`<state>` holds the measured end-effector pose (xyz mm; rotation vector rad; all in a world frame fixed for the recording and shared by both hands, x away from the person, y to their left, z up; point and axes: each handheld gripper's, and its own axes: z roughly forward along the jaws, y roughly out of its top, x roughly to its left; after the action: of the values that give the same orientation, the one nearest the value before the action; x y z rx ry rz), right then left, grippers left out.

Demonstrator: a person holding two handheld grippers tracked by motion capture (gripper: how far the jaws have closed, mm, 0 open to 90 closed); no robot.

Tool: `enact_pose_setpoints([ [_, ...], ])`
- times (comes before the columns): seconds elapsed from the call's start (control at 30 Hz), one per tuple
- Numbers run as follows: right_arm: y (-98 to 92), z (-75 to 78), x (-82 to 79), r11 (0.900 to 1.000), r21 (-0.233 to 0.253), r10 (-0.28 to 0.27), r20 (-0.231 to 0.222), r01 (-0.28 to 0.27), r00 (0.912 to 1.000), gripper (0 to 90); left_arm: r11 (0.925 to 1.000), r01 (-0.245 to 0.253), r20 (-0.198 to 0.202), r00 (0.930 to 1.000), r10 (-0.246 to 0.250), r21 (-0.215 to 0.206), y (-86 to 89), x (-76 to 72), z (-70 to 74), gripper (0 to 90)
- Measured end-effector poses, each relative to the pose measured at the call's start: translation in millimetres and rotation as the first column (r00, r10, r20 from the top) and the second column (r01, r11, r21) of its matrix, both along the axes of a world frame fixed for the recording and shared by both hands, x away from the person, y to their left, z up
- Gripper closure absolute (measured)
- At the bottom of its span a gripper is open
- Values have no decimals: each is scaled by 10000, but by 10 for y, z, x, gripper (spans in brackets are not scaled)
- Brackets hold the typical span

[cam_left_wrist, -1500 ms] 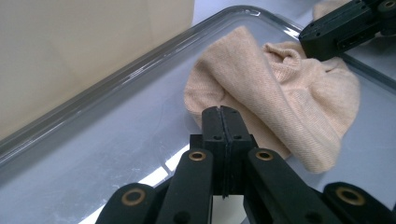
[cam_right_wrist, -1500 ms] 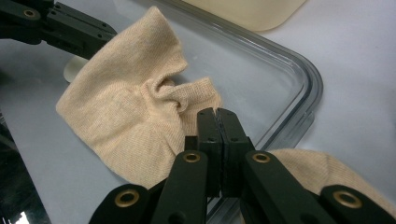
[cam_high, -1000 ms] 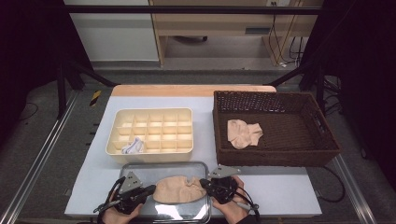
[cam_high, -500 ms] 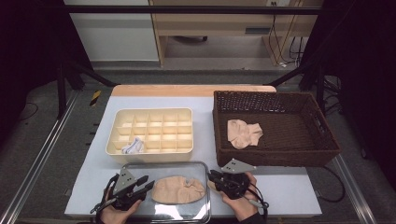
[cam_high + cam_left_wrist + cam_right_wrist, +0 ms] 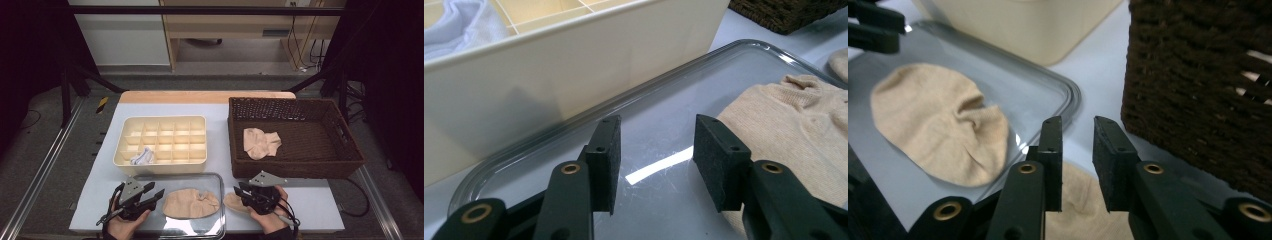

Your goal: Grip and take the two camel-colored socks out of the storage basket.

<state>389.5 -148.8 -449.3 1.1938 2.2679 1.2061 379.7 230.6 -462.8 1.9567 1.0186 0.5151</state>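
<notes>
High view: a beige sock [image 5: 191,203] is seen lying flat on the clear tray [image 5: 150,179], and a second beige sock [image 5: 235,202] lies on the bench [image 5: 310,200] just beside the tray, under the right gripper [image 5: 241,190], whose jaws are narrowly parted and empty. The left gripper [image 5: 159,193] is held wide open near the tray sock. The fabric is judged soft, light and limp; it should be pinched at an edge or a raised fold.

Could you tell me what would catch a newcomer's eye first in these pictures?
Probably the flat beige sock lying on the clear glass tray at the table's near edge, between the left gripper and the right gripper, both with jaws apart. Next, the dark brown woven basket at the right holding a crumpled beige sock, and the cream compartment box beside it.
</notes>
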Motion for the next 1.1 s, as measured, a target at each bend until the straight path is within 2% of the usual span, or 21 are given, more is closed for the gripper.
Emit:
enact_pose_setpoints([
  [0.1, -69, -72, 37, 9989, -328, -337, -207, 330, 9992, 660, 10000, 42, -53, 10000, -42, -47, 4, 0, -9, 542],
  [0.17, -146, -86, 39, 9977, -331, -598, -452, 583, 9972, 649, 9999, 95, -74, 9999, -95, -33, 6, -1, -15, 543],
  [0.23, -185, -88, 37, 9973, -350, -658, -455, 643, 9968, 636, 10000, 84, -115, 9999, -84, -34, 6, 1, -19, 542],
  [0.27, -229, -116, 32, 9968, -495, -669, -722, 634, 9951, 614, 10000, 86, -166, 9998, -86, -20, 6, 5, -23, 538],
  [0.3, -232, -145, 25, 9966, -537, -659, -741, 620, 9951, 615, 10000, 86, -166, 9998, -86, -20, 6, 5, -23, 532],
  [0.4, -199, -241, 43, 9973, -684, -357, -1132, 280, 9929, 662, 10000, 32, -344, 9994, -33, -23, 11, 11, -27, 508],
  [0.47, -174, -284, 61, 9967, -812, -148, -1329, 39, 9910, 745, 10000, 13, -347, 9994, -14, -39, 19, 15, -26, 505],
  [0.53, -160, -281, 65, 9971, -746, 53, -1390, -158, 9903, 853, 10000, -14, -360, 9994, 12, -54, 23, 17, -25, 497],
  [0.57, -156, -270, 65, 9971, -746, 48, -1461, -158, 9893, 866, 10000, -14, -360, 9994, 12, -54, 23, 17, -25, 495],
  [0.67, -131, -191, 78, 9960, -881, 56, -1043, -148, 9945, 873, 10000, -57, -351, 9994, 55, -47, 17, 22, -29, 495],
  [0.73, -118, -85, 114, 9963, -846, 120, -368, -151, 9992, 873, 10000, -86, -356, 9993, 85, -30, 15, 26, -32, 494],
  [0.83, -88, -1, 180, 9970, -761, 120, 134, -110, 9998, 872, 10000, -92, -354, 9993, 91, -24, 18, 30, -33, 494],
  [0.9, -55, -12, 230, 9966, -813, 135, 169, -120, 9998, 858, 10000, -93, -354, 9993, 92, -25, 20, 29, -32, 493],
  [0.97, -13, -58, 260, 9942, -1064, 132, -66, -138, 9999, 797, 9999, -96, -355, 9993, 94, -46, 19, 26, -32, 490],
  [1.03, -2, -89, 261, 9920, -1261, 107, -75, -116, 9999, 757, 10000, -70, -379, 9993, 68, -40, 24, 25, -30, 485],
  [1.1, -42, -53, 234, 9949, -1013, -16, 70, 23, 10000, 700, 9999, -36, -382, 9993, 32, -103, 29, 26, -28, 471],
])
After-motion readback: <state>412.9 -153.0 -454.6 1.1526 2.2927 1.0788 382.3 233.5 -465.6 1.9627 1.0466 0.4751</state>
